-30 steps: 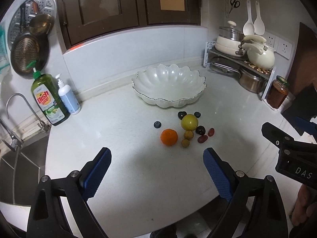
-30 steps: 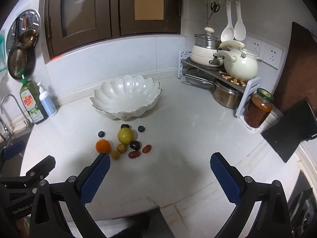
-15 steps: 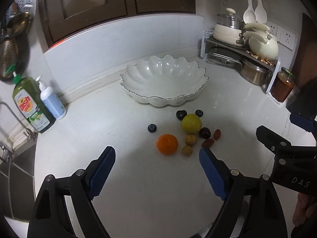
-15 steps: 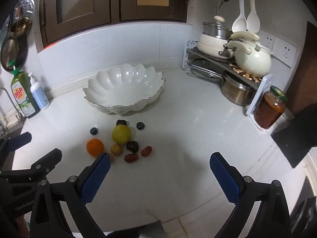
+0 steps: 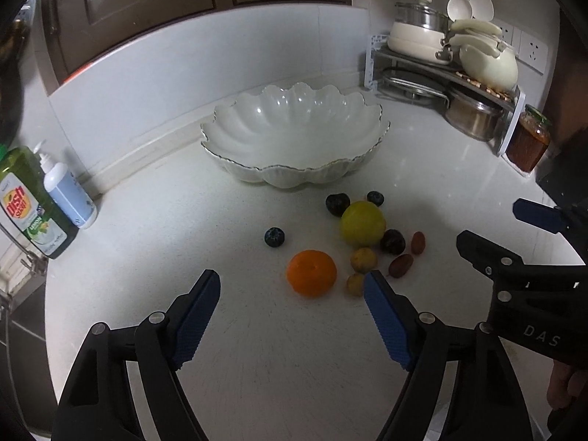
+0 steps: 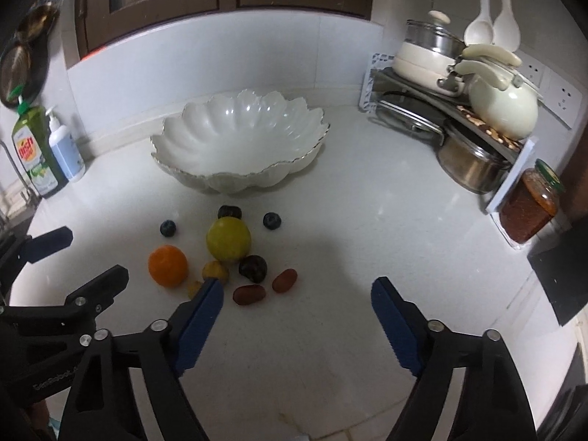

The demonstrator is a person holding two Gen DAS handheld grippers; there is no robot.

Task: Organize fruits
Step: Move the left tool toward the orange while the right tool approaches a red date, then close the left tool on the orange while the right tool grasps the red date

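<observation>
A cluster of fruit lies on the white counter before an empty scalloped white bowl [image 5: 294, 139] [image 6: 239, 143]: an orange [image 5: 311, 273] [image 6: 168, 265], a yellow-green fruit [image 5: 362, 222] [image 6: 228, 239], dark plums [image 5: 392, 241], blueberries [image 5: 274, 237], red dates [image 6: 249, 294] and small yellow fruits [image 5: 363, 260]. My left gripper [image 5: 294, 286] is open and empty, just short of the orange. My right gripper [image 6: 297, 294] is open and empty, just right of the dates.
Dish soap [image 5: 25, 205] and a pump bottle [image 5: 68, 198] stand at the left by the sink. A rack with pots and a kettle [image 6: 499, 103] and a jar [image 6: 531, 202] fill the right corner. A dark board [image 6: 558, 279] lies at the right edge.
Both grippers have moved forward and lower toward the fruit cluster, which now looks larger. Both stay open. No fruit has moved.
</observation>
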